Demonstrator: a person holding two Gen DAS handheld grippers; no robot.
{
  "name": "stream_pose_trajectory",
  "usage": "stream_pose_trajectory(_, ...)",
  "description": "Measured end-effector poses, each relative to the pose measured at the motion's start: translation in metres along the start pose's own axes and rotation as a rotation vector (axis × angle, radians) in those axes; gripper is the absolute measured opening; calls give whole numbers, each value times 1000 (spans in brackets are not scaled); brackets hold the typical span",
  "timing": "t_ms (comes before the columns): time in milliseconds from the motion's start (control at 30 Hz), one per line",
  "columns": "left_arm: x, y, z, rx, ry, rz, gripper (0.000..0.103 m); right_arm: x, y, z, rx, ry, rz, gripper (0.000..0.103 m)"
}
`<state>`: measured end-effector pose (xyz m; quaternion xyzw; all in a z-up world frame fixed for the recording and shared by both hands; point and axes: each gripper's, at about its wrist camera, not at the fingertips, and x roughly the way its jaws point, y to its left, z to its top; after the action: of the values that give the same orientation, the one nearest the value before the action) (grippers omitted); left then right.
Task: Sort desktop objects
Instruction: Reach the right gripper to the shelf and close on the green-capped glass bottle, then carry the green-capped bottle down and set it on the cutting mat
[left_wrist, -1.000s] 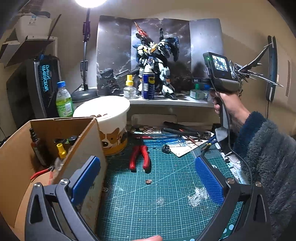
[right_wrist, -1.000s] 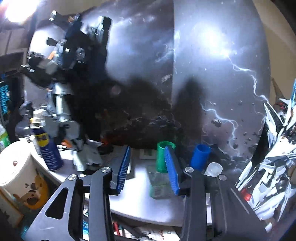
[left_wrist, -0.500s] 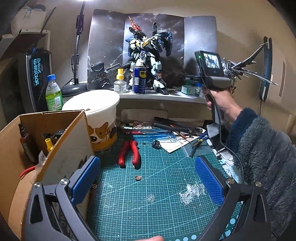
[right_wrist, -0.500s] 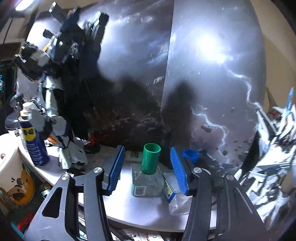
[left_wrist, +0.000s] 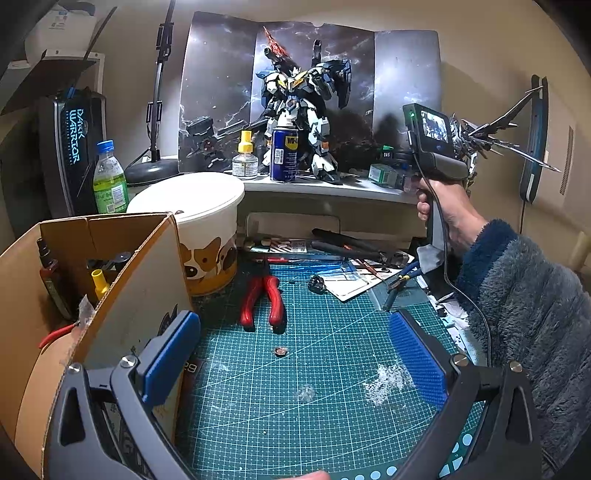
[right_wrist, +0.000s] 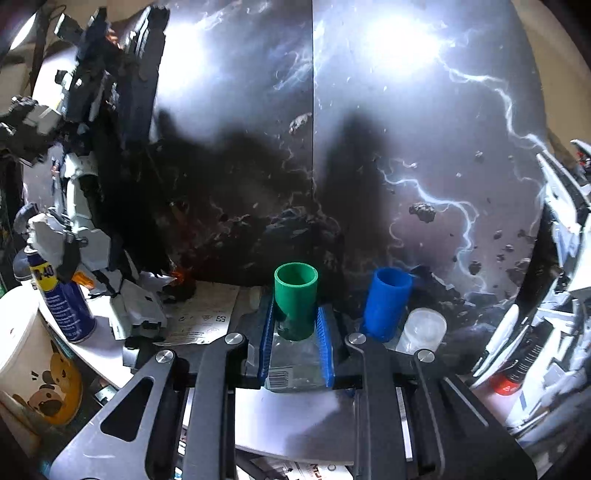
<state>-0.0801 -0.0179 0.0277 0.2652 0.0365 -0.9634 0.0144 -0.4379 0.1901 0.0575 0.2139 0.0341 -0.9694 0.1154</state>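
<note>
In the right wrist view my right gripper (right_wrist: 295, 339) is shut on a small clear glass bottle with a green cap (right_wrist: 295, 299), which stands on the white shelf (right_wrist: 207, 325). A blue-capped bottle (right_wrist: 388, 302) and a clear-capped one (right_wrist: 423, 328) stand just right of it. In the left wrist view my left gripper (left_wrist: 291, 363) is open and empty above the green cutting mat (left_wrist: 295, 369). The right gripper's handle (left_wrist: 436, 158) shows at the shelf, upper right. A cardboard box (left_wrist: 122, 295) with tools stands at the left.
Red-handled pliers (left_wrist: 264, 299) lie on the mat. A white corgi bucket (left_wrist: 199, 229) stands behind the box. A WD-40 can (left_wrist: 283, 155), a yellow-capped bottle (left_wrist: 244, 158) and a robot model (left_wrist: 303, 110) stand on the shelf. Tools and papers (left_wrist: 354, 258) clutter the mat's far edge.
My right gripper moved forward around the green-capped bottle and closed on it. The left gripper stayed open over the mat, shifting only slightly.
</note>
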Motion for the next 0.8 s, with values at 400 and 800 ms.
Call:
stream_pose_trajectory(400,-31,-4,-5,8,-26,-25,103,-86,35,6,-82,-2,136,20)
stream_pose_trajectory(800,-91,-1,-27,37,-79,-61,103,-196,125,-59,-124,28,310,20)
